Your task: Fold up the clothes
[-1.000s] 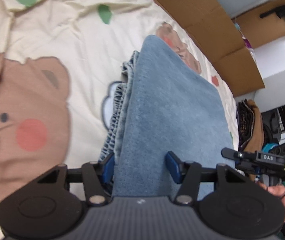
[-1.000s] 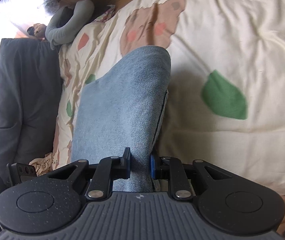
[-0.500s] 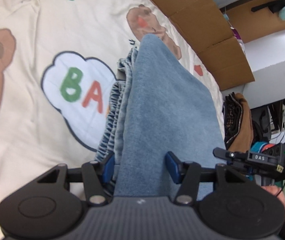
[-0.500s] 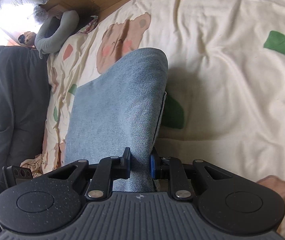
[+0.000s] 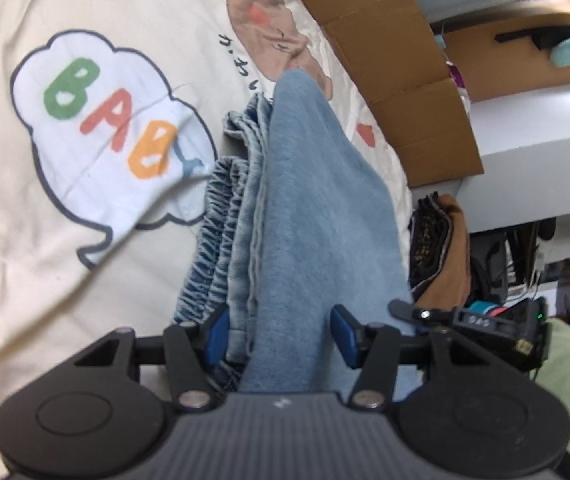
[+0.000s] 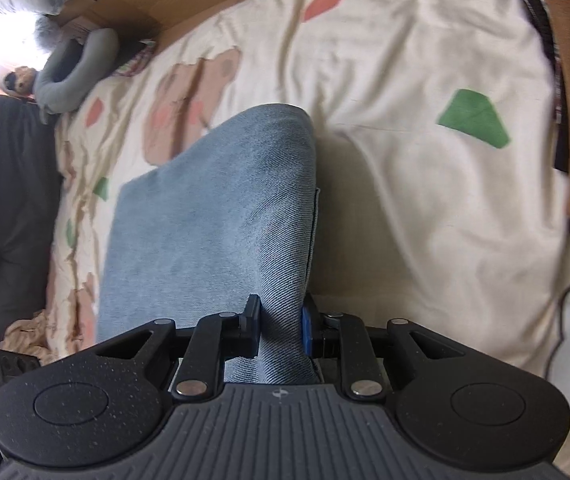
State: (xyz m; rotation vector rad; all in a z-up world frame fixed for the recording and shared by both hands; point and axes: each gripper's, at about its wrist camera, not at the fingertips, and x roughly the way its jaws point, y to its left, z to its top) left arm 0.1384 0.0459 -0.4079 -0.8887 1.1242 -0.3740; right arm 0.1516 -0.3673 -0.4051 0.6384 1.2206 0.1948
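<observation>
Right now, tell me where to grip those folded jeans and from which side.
Grip the folded jeans at their two near corners, coming from the near edge, as both grippers do. The left gripper needs wide jaws: the elastic waistband bunches thick there. The right gripper pinches a thinner, smooth fold.

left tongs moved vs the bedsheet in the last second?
Yes. The left tongs, gripping the jeans, travelled from the bear print to beside the BABY cloud print.

The bedsheet (image 5: 25, 264) speech bubble (image 5: 97, 148) reads "BABY".
</observation>
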